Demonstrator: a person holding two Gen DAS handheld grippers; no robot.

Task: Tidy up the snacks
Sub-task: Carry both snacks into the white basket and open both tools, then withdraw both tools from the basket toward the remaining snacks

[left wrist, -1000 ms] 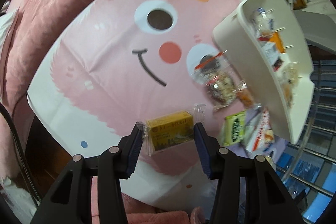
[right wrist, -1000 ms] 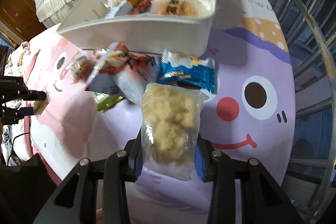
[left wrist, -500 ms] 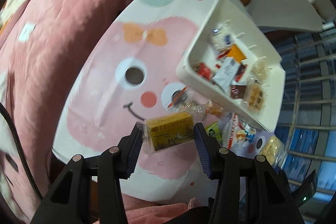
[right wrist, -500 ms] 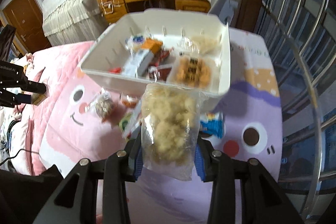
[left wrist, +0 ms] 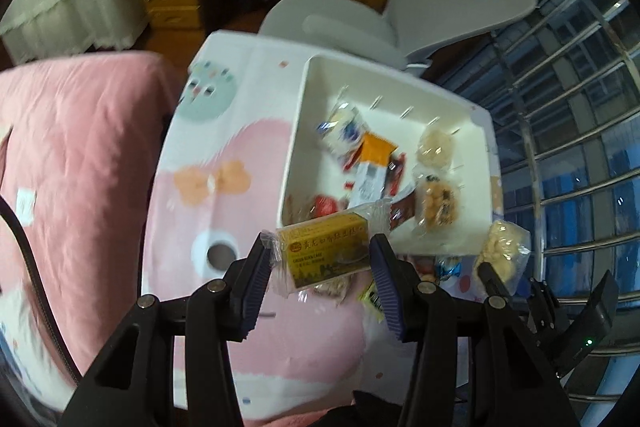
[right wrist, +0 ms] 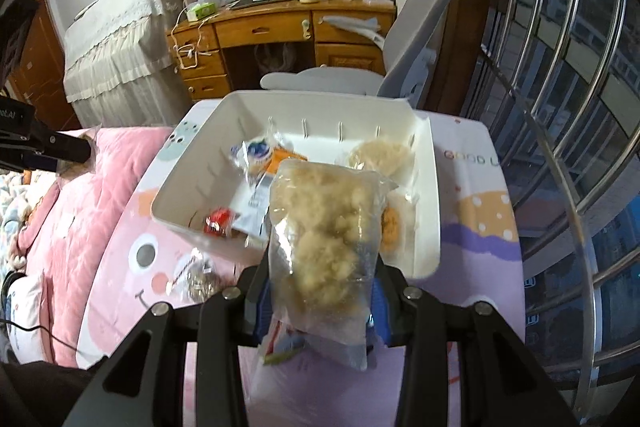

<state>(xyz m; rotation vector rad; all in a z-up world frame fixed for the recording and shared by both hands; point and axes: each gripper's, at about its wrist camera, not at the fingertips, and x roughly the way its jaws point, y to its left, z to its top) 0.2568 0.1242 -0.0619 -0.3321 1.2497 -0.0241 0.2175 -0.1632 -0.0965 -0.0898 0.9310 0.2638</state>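
My left gripper point(left wrist: 320, 263) is shut on a yellow boxed cake in clear wrap point(left wrist: 326, 251), held in the air before the near rim of the white bin point(left wrist: 294, 131). My right gripper point(right wrist: 320, 291) is shut on a clear bag of pale puffed snack point(right wrist: 326, 219), raised over the near edge of the white bin point(right wrist: 430, 211). The bin holds several snack packets. The right gripper and its bag point(left wrist: 502, 255) show at the right in the left wrist view. Loose snacks point(right wrist: 196, 279) lie on the mat before the bin.
The bin sits on a cartoon-print mat point(left wrist: 192, 195) over a small table. A pink quilted bed point(left wrist: 68, 147) lies to the left. A grey office chair point(right wrist: 416, 55) and a wooden desk point(right wrist: 280, 27) stand behind. Metal window bars point(right wrist: 560, 107) run along the right.
Both grippers have risen and tilted up toward the bin with their snacks in them. The bin's inside and the room behind have come into view.
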